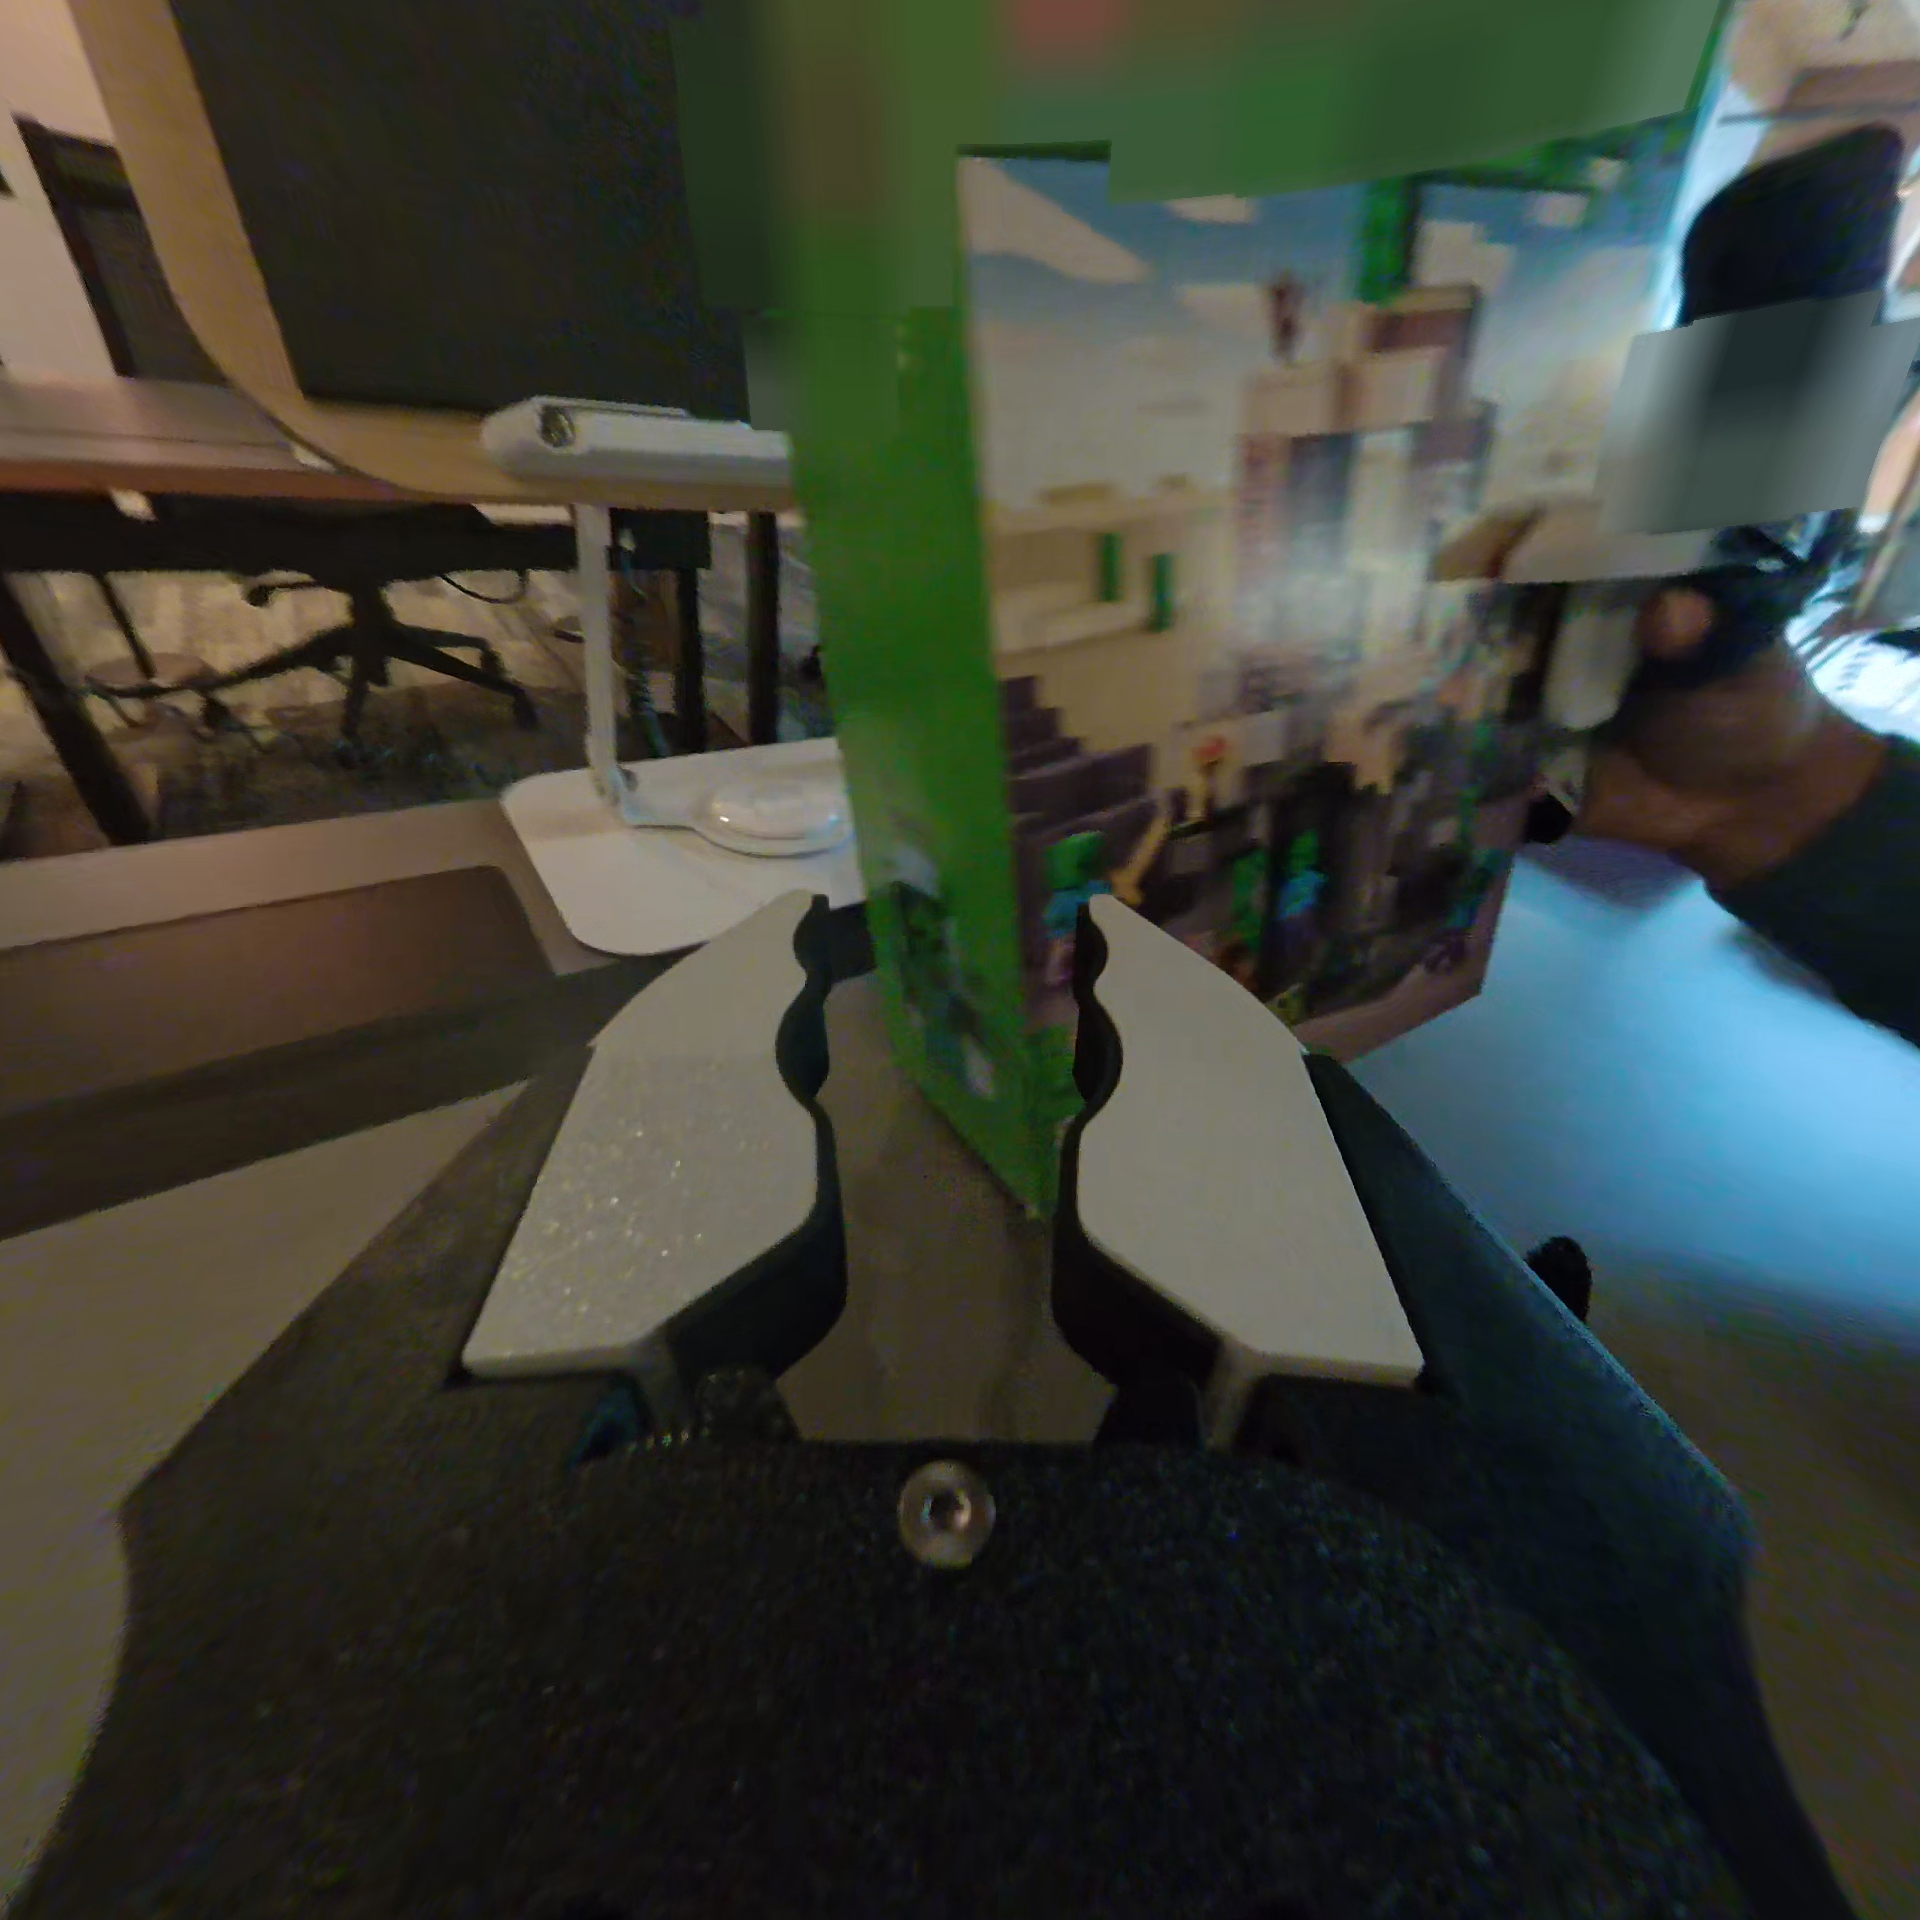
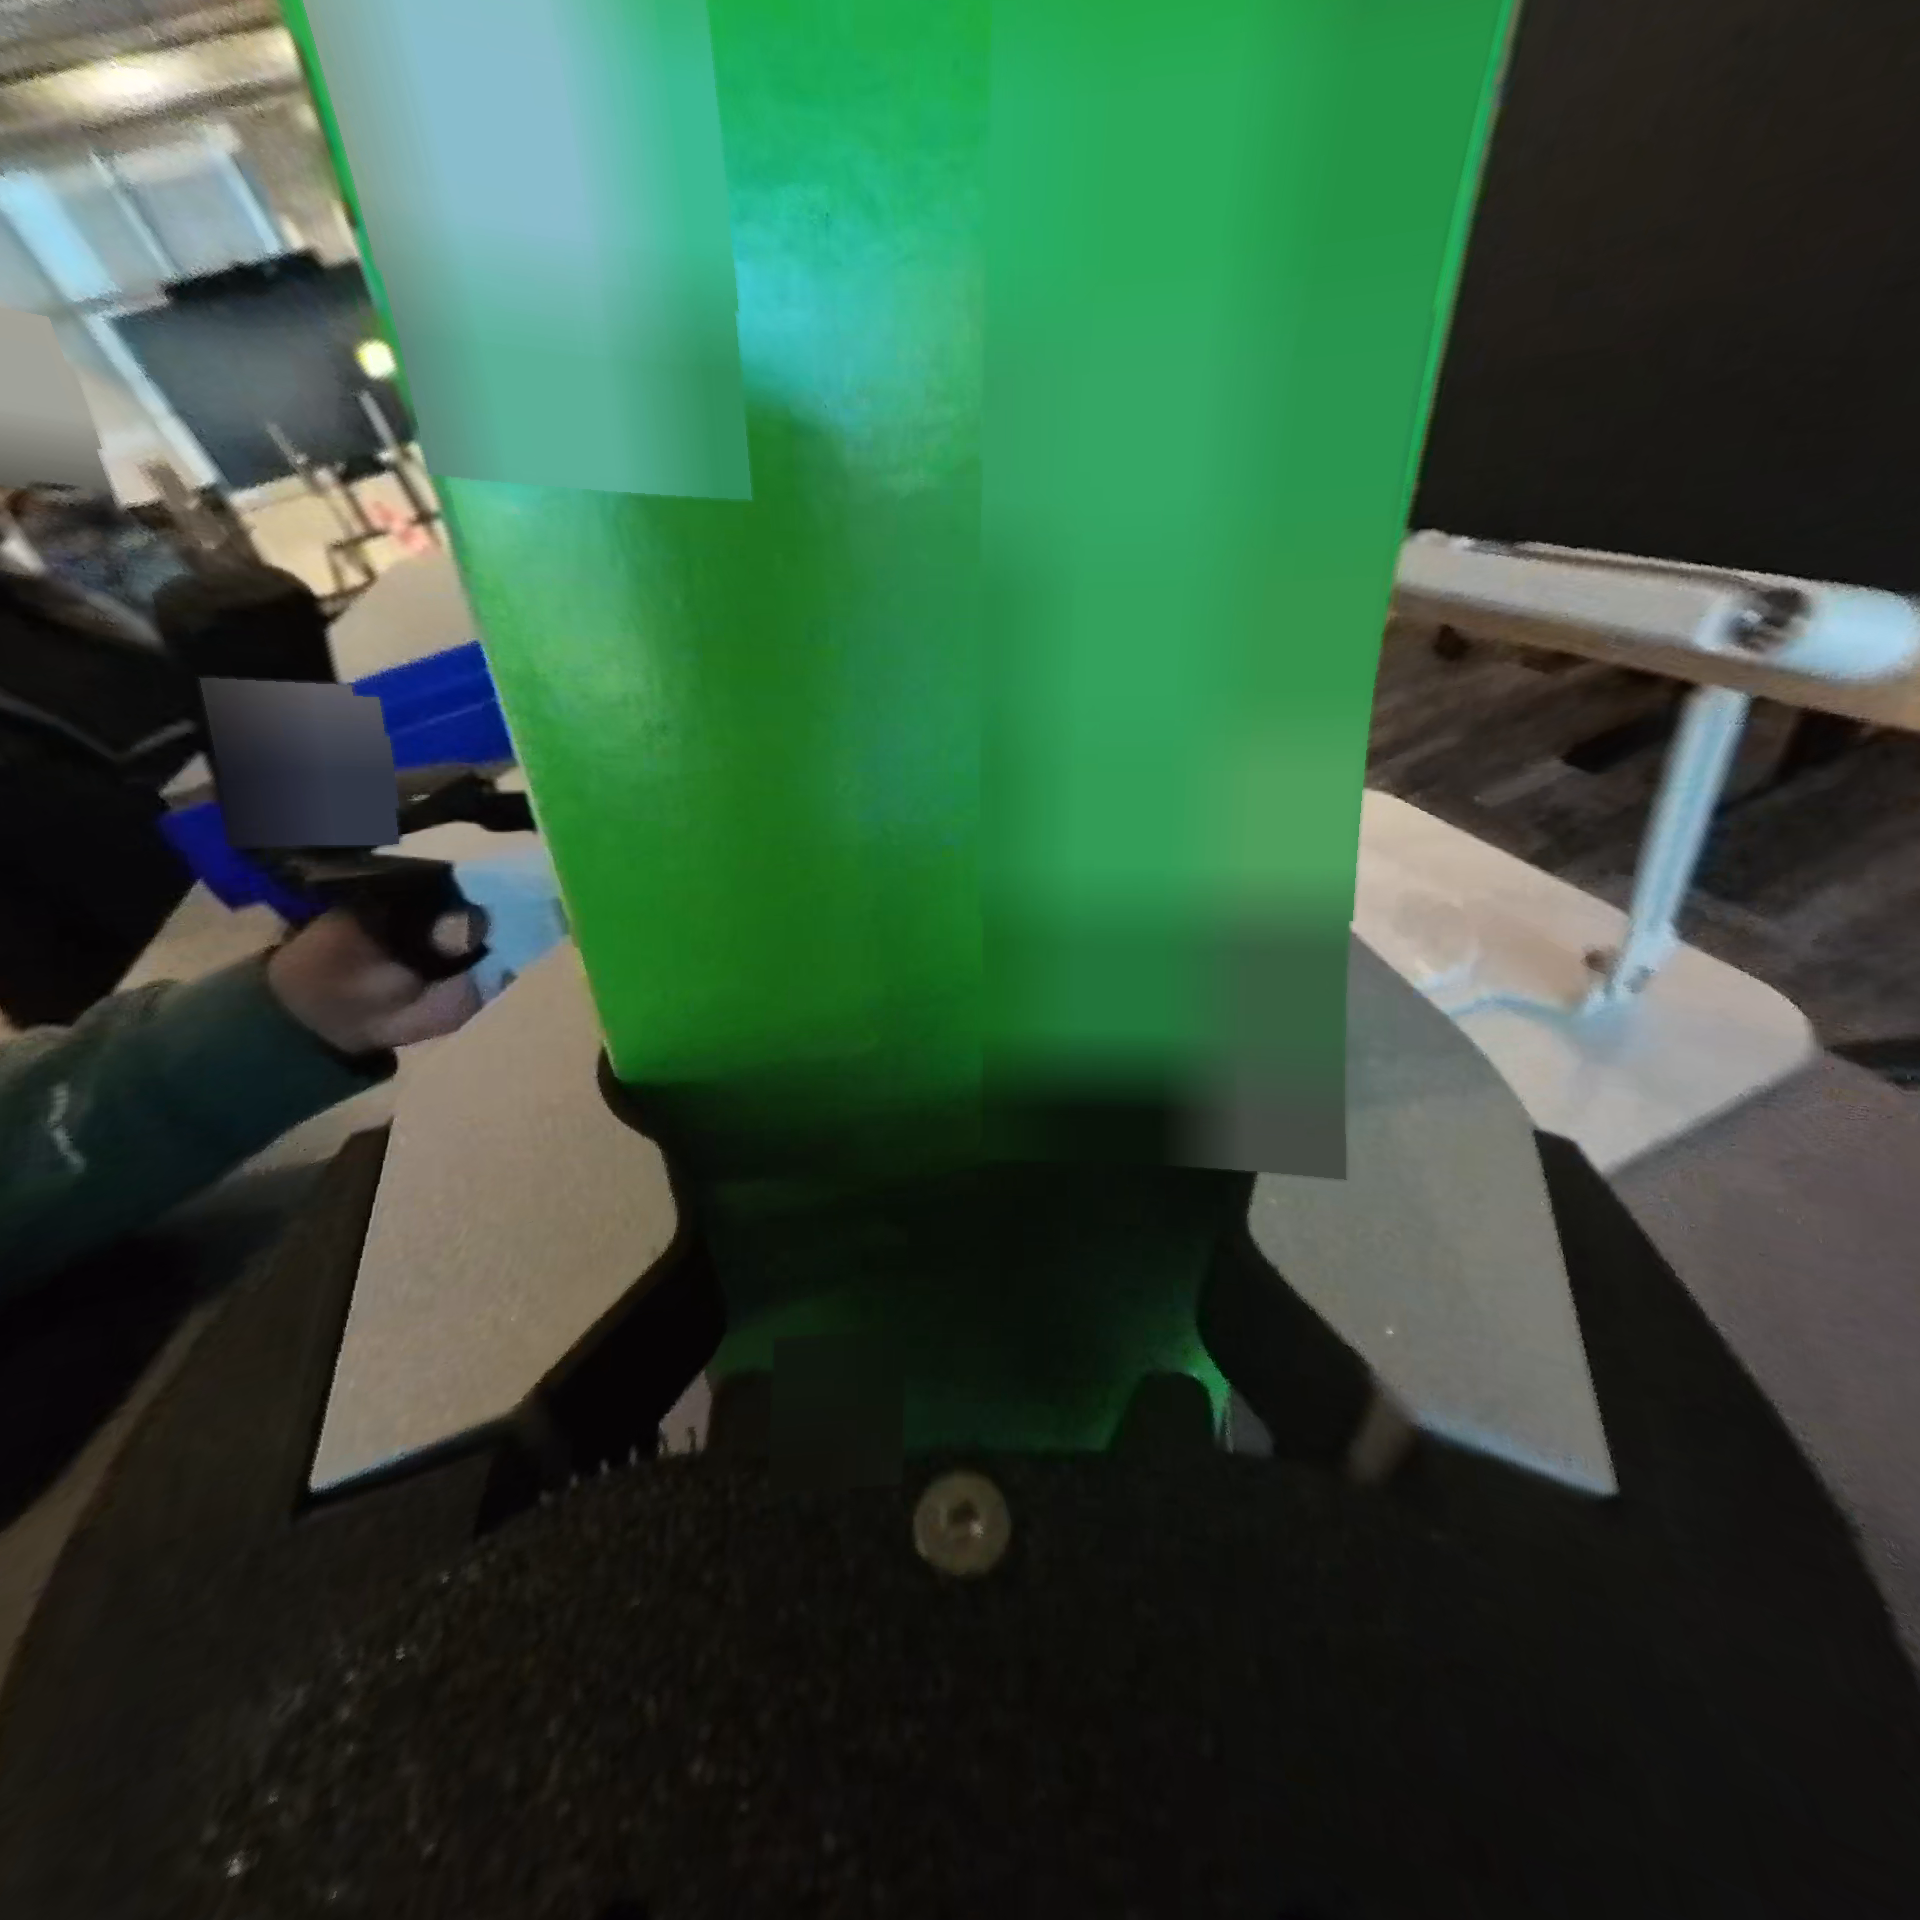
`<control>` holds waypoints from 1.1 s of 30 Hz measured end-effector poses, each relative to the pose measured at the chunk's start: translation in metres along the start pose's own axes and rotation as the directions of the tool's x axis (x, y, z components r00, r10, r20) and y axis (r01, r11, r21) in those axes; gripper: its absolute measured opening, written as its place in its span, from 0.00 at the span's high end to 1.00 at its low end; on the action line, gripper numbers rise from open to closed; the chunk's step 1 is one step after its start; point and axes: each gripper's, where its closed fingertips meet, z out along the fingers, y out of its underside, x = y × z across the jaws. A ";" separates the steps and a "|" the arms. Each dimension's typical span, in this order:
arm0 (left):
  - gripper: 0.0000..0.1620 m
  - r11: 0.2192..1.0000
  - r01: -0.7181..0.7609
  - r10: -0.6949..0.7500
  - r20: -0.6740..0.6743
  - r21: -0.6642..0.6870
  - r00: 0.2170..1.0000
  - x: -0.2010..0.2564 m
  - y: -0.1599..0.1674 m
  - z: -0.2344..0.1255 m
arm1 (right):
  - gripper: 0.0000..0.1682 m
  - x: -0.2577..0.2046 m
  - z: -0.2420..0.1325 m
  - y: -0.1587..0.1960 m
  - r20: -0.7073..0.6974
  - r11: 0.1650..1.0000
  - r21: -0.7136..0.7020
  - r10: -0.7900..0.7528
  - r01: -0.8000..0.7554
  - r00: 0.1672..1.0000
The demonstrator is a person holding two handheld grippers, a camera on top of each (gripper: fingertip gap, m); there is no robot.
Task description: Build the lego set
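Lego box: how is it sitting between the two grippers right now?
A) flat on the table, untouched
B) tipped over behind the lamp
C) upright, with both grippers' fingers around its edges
C: the Lego box stands upright with the left gripper and right gripper straddling its green edges.

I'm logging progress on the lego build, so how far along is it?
Barely started. Done: nothing built; no loose bricks show. In hand: the lego box stands upright on the table, its green end between the right tool fingers, a corner between the left tool fingers. Left: opening it and building.
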 end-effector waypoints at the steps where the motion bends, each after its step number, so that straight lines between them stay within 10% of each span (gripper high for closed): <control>1: 0.73 1.000 0.012 -0.012 -0.010 0.000 1.000 0.001 -0.001 -0.001 | 0.29 -0.003 -0.008 -0.001 -0.009 1.000 0.007 0.002 -0.002 1.000; 11: 0.74 0.999 0.032 -0.028 -0.142 0.024 0.989 0.022 -0.017 -0.014 | 0.32 -0.049 -0.049 -0.018 -0.099 0.964 -0.070 -0.264 0.258 0.960; 21: 0.71 0.999 -0.040 0.044 -0.222 0.022 0.974 0.019 -0.041 -0.050 | 0.32 -0.103 -0.062 -0.027 -0.225 0.607 -0.280 -0.795 0.744 0.564; 33: 0.72 0.996 -0.082 0.076 -0.214 -0.018 0.974 0.031 -0.018 -0.078 | 0.32 -0.152 -0.069 0.017 -0.307 0.563 -0.362 -0.825 0.743 0.475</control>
